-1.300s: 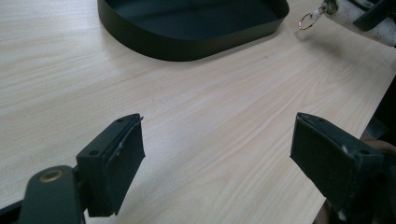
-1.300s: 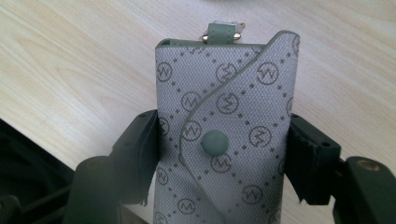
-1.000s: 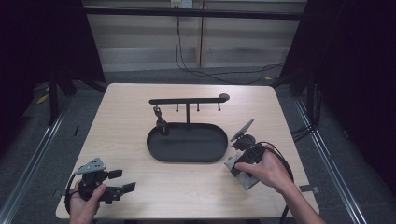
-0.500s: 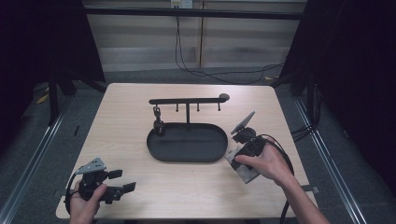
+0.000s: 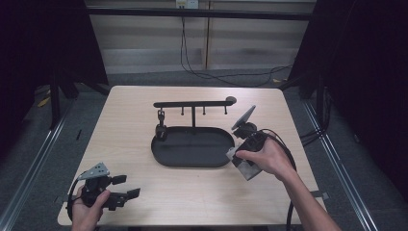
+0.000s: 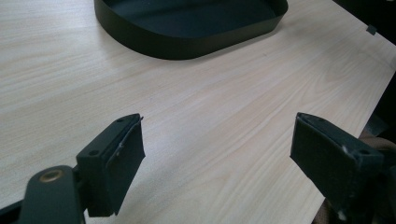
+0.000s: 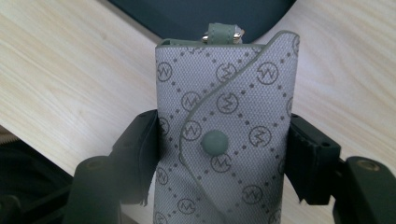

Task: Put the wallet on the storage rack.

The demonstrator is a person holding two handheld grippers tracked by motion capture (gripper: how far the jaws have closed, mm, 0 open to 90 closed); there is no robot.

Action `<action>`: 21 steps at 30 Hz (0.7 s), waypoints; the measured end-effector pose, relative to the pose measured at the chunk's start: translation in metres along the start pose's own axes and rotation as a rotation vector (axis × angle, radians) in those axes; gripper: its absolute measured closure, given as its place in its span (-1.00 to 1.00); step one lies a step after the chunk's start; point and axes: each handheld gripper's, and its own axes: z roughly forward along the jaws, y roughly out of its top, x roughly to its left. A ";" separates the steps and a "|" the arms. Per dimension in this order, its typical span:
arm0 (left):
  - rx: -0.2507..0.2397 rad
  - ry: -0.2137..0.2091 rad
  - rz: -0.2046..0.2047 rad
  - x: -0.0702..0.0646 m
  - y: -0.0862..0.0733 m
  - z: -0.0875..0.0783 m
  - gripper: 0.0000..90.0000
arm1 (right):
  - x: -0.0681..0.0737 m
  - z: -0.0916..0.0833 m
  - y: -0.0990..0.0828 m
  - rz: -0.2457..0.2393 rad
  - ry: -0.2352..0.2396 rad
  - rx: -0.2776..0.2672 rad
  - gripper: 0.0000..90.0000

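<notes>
Pale wood-grain tabletop (image 5: 125, 125) carries a black oval metal tray with a hook rail (image 5: 192, 147); beside its right end the right gripper (image 7: 219, 140) clamps a grey monogrammed snap-flap key pouch (image 7: 224, 135), probably headed for a hook, while the left gripper (image 6: 215, 149) rests spread apart.

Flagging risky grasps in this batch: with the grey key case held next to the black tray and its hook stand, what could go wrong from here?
1. The right gripper pinches the grey key case only by its narrow side edges; the soft pouch might buckle or slip.
2. The case's small top loop must meet a thin hook on the stand; a miss could nudge the light stand.
3. The black tray lies close under the case, so its rim may get bumped.
</notes>
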 end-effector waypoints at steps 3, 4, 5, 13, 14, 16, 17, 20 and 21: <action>-0.002 -0.003 -0.002 0.000 0.000 0.000 -0.62 | -0.001 -0.001 0.005 0.004 0.005 -0.014 -0.24; -0.005 -0.004 -0.002 0.000 0.000 0.000 -0.62 | -0.001 -0.002 0.006 0.005 0.012 -0.020 -0.24; -0.005 -0.006 -0.004 0.001 0.000 -0.001 -0.62 | 0.000 -0.002 0.008 0.005 0.015 -0.024 -0.24; 0.003 -0.010 -0.003 0.001 0.000 0.000 -0.62 | -0.003 0.002 0.024 0.021 -0.003 -0.018 -0.24; 0.004 -0.011 -0.002 0.001 0.000 0.001 -0.62 | -0.004 0.001 0.026 0.034 -0.002 -0.015 -0.24; 0.003 -0.012 -0.002 0.001 0.000 0.000 -0.62 | -0.007 0.001 0.030 0.049 -0.001 -0.034 -0.24; 0.003 -0.011 -0.003 0.001 0.000 0.000 -0.62 | -0.008 0.001 0.032 0.062 0.000 -0.048 -0.24; 0.007 -0.011 -0.004 0.001 0.000 0.001 -0.62 | -0.012 0.003 0.037 0.087 0.011 -0.075 -0.24; 0.008 -0.010 -0.003 0.000 0.000 0.001 -0.62 | -0.012 0.004 0.039 0.095 0.015 -0.083 -0.24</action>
